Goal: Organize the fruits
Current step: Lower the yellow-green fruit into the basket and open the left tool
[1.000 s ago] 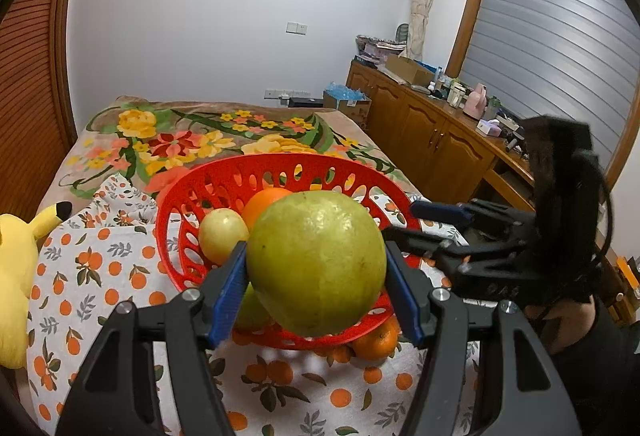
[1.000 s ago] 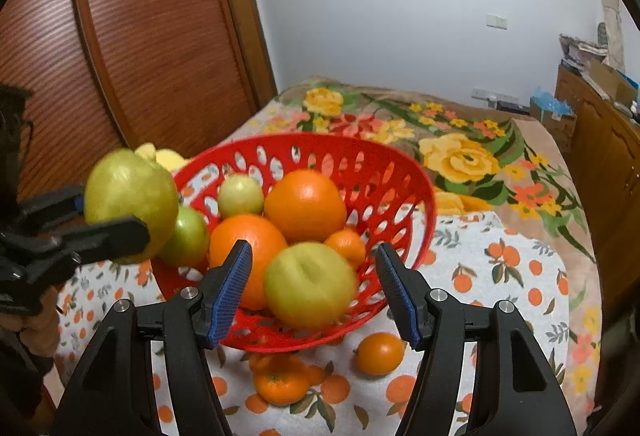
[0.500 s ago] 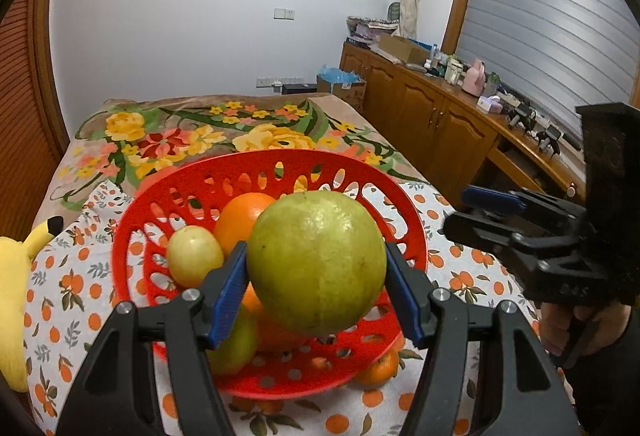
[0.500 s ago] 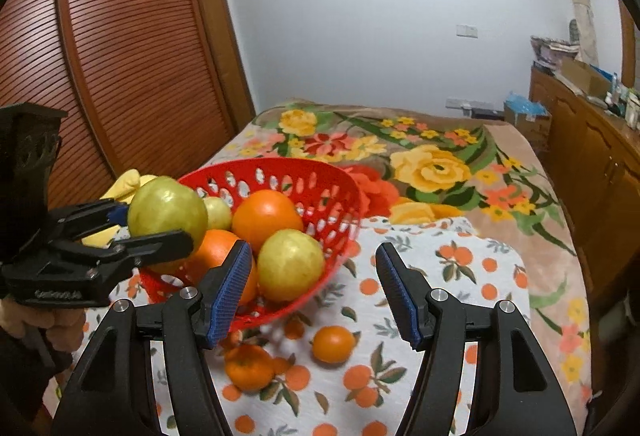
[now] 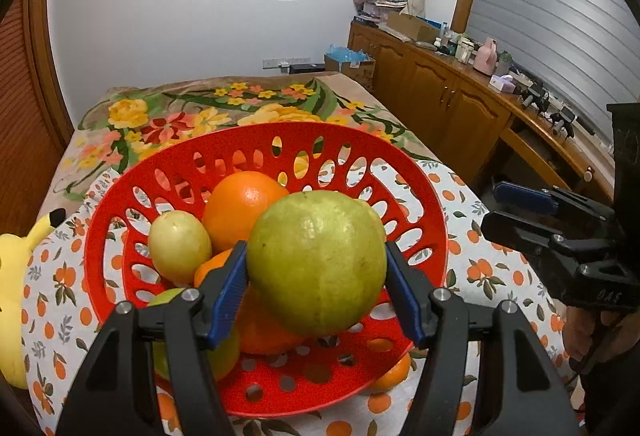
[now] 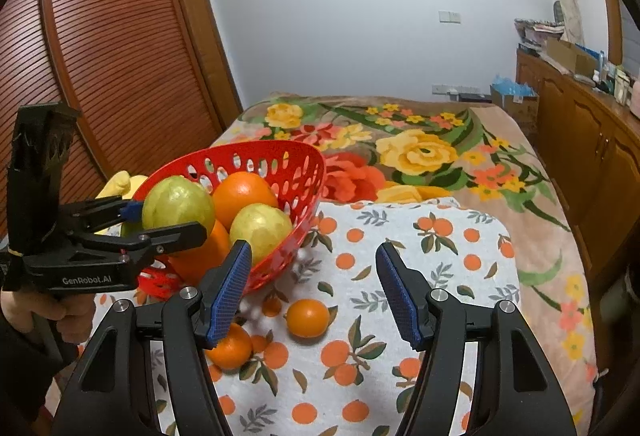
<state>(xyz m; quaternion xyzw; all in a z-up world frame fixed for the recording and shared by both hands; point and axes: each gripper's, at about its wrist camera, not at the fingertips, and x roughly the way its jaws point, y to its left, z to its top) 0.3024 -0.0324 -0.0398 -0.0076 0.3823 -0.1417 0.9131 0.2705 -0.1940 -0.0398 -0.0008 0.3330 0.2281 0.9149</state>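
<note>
My left gripper (image 5: 316, 288) is shut on a large green guava (image 5: 316, 262) and holds it over the red perforated basket (image 5: 400, 164). The basket holds a big orange (image 5: 244, 200), a small yellow-green fruit (image 5: 180, 246) and more fruit partly hidden below. In the right wrist view the left gripper (image 6: 168, 220) holds the guava (image 6: 178, 202) above the basket (image 6: 296, 172). My right gripper (image 6: 314, 292) is open and empty, above the cloth to the right of the basket. Two small oranges (image 6: 308, 317) (image 6: 232, 346) lie on the cloth near it.
The basket stands on a white orange-print cloth (image 6: 452, 260) laid over a floral blanket (image 6: 420, 148) on a bed. A yellow plush toy (image 5: 16, 276) lies left of the basket. A wooden cabinet (image 5: 452, 100) with clutter runs along the right; a slatted wardrobe (image 6: 100, 56) stands at left.
My left gripper has carried the guava forward over the basket. My right gripper has pulled back and to the right, away from the basket, so the loose oranges now lie below it.
</note>
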